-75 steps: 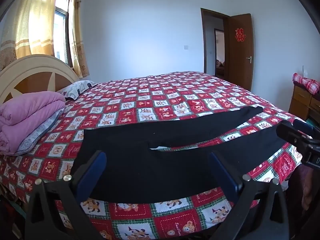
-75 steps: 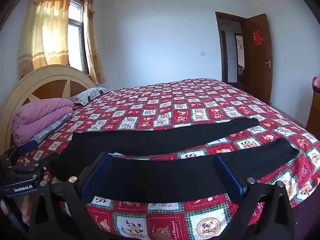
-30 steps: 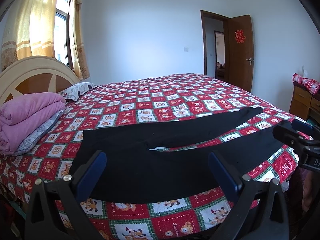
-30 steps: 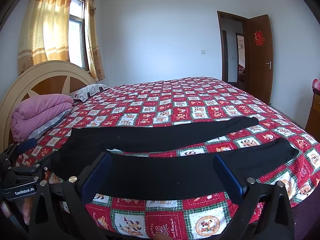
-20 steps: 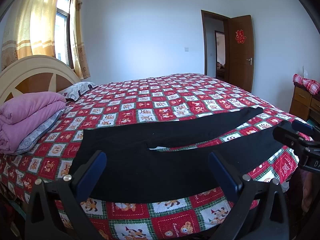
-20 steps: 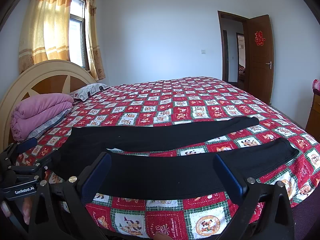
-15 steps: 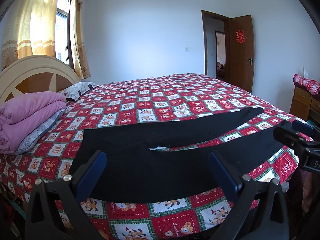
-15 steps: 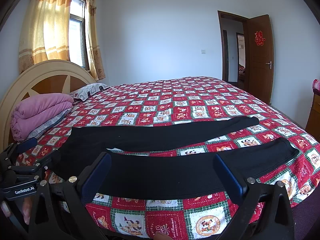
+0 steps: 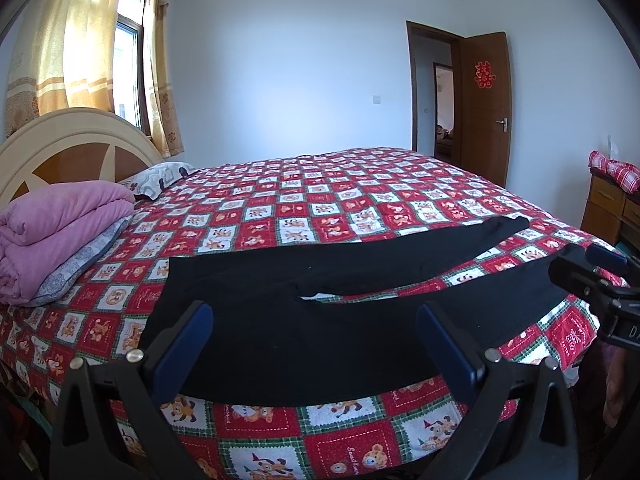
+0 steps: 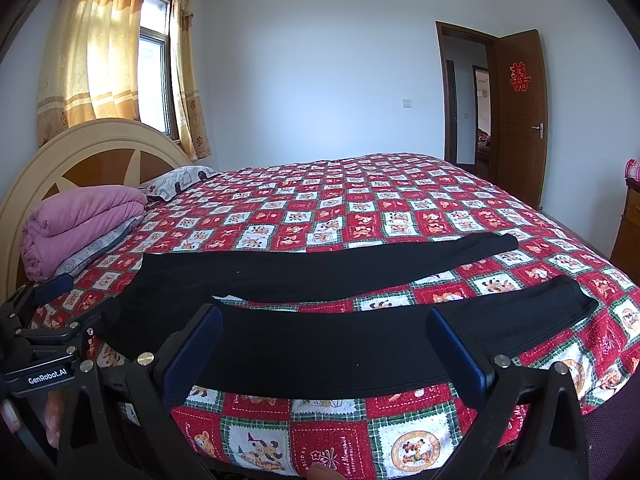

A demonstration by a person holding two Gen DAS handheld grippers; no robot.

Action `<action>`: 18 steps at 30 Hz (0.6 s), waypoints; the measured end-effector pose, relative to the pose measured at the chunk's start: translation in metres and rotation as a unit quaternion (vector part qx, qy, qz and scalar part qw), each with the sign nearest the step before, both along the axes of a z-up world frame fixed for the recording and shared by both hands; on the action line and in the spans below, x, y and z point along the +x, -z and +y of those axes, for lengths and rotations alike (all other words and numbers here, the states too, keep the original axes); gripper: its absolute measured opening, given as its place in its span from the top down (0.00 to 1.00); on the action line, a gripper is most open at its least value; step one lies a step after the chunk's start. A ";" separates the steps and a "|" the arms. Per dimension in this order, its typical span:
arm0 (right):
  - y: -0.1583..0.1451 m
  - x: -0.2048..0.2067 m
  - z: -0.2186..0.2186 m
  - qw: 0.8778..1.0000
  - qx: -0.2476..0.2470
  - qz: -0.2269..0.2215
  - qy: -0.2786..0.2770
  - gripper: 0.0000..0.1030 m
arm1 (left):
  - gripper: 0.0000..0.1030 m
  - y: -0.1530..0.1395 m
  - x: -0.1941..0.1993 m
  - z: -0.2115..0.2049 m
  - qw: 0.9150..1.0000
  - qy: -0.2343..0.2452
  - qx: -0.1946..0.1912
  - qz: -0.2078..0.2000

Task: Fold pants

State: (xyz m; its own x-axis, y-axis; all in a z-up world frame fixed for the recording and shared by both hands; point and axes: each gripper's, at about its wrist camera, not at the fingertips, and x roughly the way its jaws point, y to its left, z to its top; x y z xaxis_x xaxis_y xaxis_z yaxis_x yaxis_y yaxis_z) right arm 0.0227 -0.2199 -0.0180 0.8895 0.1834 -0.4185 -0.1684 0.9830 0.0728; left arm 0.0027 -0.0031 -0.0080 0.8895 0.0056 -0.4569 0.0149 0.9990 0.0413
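Black pants [image 9: 280, 320] [image 10: 320, 340] lie flat on the red patterned bedspread, waist to the left, both legs spread apart toward the right. My left gripper [image 9: 316, 340] hovers open above the near bed edge, over the waist and near thigh, holding nothing. My right gripper [image 10: 324, 344] is also open and empty, held over the near leg. The right gripper shows at the right edge of the left wrist view, by the near leg's cuff. In the right wrist view the left gripper sits at the lower left, beside the waistband.
The bed [image 10: 360, 208] fills both views, its near edge just under the grippers. A folded pink quilt [image 9: 56, 232] and a pillow [image 9: 160, 178] lie by the wooden headboard [image 10: 88, 160]. A wooden cabinet [image 9: 612, 208] stands right; an open door [image 10: 520, 120] is behind.
Both views have barely shifted; the pants and both open grippers stay where they were.
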 end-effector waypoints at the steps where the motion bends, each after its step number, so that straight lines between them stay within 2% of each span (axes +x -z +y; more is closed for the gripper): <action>1: 0.000 0.000 0.000 1.000 0.000 0.000 0.000 0.01 | 0.00 0.000 0.000 0.000 1.000 0.000 0.000 0.000; 18: 0.006 0.003 0.001 1.000 -0.004 0.006 0.000 0.01 | 0.00 0.002 0.001 0.001 1.000 -0.001 0.001 0.006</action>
